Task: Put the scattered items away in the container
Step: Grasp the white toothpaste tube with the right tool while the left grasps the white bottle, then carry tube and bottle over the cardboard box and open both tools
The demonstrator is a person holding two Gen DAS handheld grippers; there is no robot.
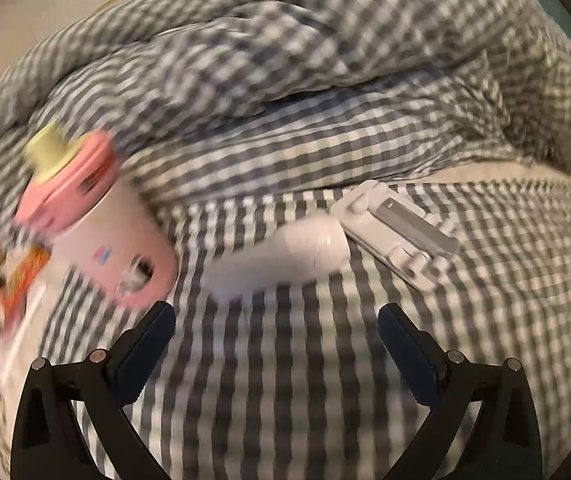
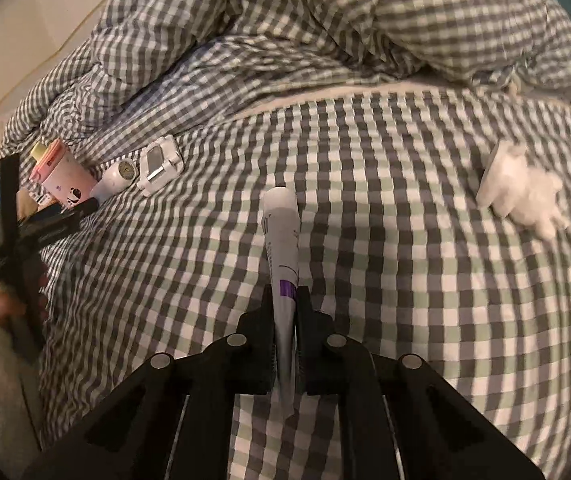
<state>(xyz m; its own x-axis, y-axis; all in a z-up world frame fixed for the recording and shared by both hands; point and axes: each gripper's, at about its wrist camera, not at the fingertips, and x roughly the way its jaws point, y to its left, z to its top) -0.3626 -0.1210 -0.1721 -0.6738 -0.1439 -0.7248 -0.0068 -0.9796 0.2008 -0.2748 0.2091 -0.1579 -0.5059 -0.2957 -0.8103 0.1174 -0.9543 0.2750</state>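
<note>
One item in hand: a slim white squeeze tube with a purple band [image 2: 283, 248], clamped in my right gripper [image 2: 285, 300]. The jaws are closed on its flat crimped end, near the purple band. Its long axis runs straight out along the fingers, rounded cap end pointing away from me toward the rumpled grey-and-white gingham duvet [image 2: 325, 40]; the tube hangs over the middle of the checked bedsheet [image 2: 405, 320], and I cannot tell whether it is clear of the cloth.

My left gripper [image 1: 277, 320] stands open and empty, above the sheet just short of a white bottle-shaped plastic item [image 1: 281, 256] lying on its side.

Other entries, all toward the left edge of the bed:
- pink-and-white cup with a pink lid and yellow knob [image 1: 97, 232], tipped over, beside the bottle
- white folding plastic gadget with a grey panel [image 1: 395, 228], touching the bottle's far end
- fluffy white toy [image 2: 525, 196], well apart, toward the right edge

Risks, as I judge them: the grip sits on the thin tail, so the heavy cap end may swing or slip during carriage. The soft bedding may let the bottle roll off my left fingers. No container is in view, so I have no drop-off point yet.
</note>
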